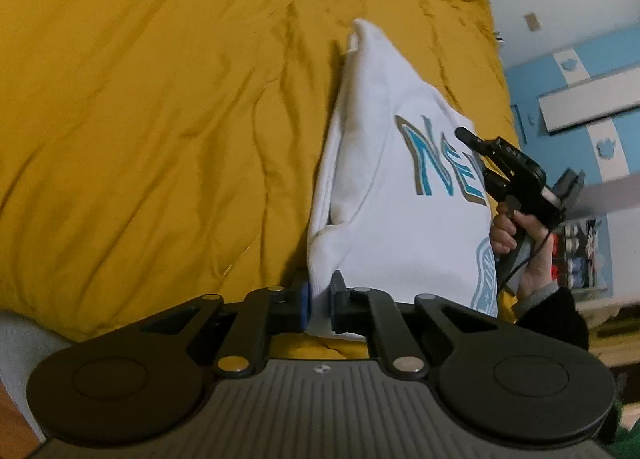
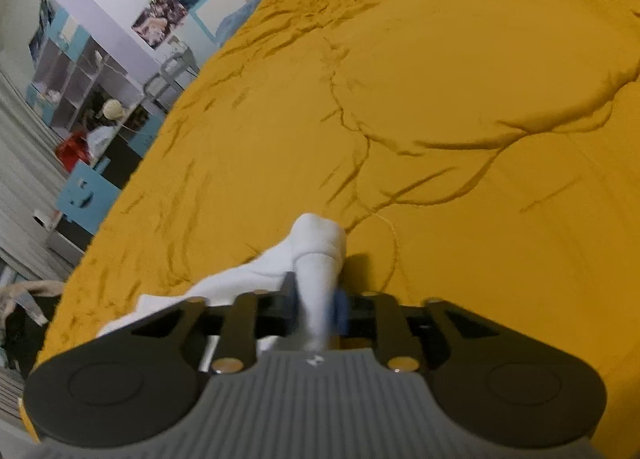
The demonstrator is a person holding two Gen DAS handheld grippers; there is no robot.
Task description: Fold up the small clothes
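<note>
Between both sets of pads, pinching white top (image 1: 384,227) over yellow bedspread (image 1: 160,119): left gripper (image 1: 320,305) and right gripper (image 2: 318,309) clamping bunched edges; risking slipping, uneven folding.

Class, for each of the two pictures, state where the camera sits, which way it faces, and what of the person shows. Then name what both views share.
Left wrist view: sits on the left hand-held gripper, looks forward and down over the mustard-yellow quilted bedcover; its pads pinch the white printed sweatshirt; the person's right hand holds the right hand-held gripper.
Right wrist view: sits on the right hand-held gripper, faces across the bedcover, clamping a white fabric fold; no body shows.
Shared: sweatshirt, bedcover.
</note>
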